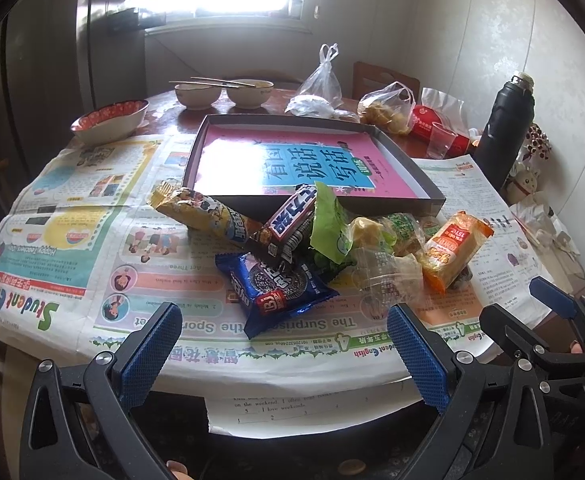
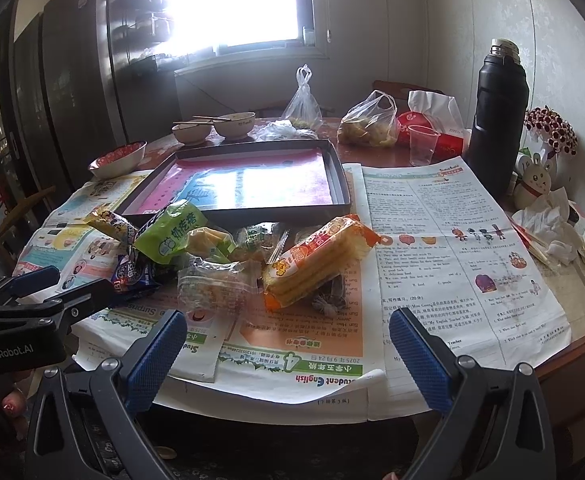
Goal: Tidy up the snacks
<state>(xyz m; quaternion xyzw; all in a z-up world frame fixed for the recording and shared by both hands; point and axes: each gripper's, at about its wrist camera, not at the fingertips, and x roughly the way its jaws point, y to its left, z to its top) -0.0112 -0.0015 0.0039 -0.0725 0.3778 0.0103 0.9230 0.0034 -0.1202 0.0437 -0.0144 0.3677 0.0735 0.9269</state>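
A pile of snack packets lies on the newspaper in front of a shallow dark box tray (image 1: 428, 196) (image 2: 342, 184) with a pink book cover inside. In the pile are a blue cookie packet (image 1: 276, 292) (image 2: 132, 274), a yellow bar (image 1: 208, 212), a dark cookie roll (image 1: 288, 224), a green packet (image 1: 330, 228) (image 2: 170, 232), a clear-wrapped cake (image 2: 216, 284) and an orange cracker packet (image 1: 454, 248) (image 2: 316, 264). My left gripper (image 1: 284, 356) is open and empty, just short of the blue packet. My right gripper (image 2: 288, 360) is open and empty, near the table's front edge.
Newspaper (image 2: 452, 248) covers the round table. At the back stand two bowls with chopsticks (image 1: 224, 94), a red-patterned bowl (image 1: 110, 120), plastic bags (image 2: 368, 124), a plastic cup (image 2: 422, 146), a tissue pack (image 2: 432, 120) and a tall black flask (image 2: 496, 116). Crumpled tissues (image 2: 548, 224) lie at the right.
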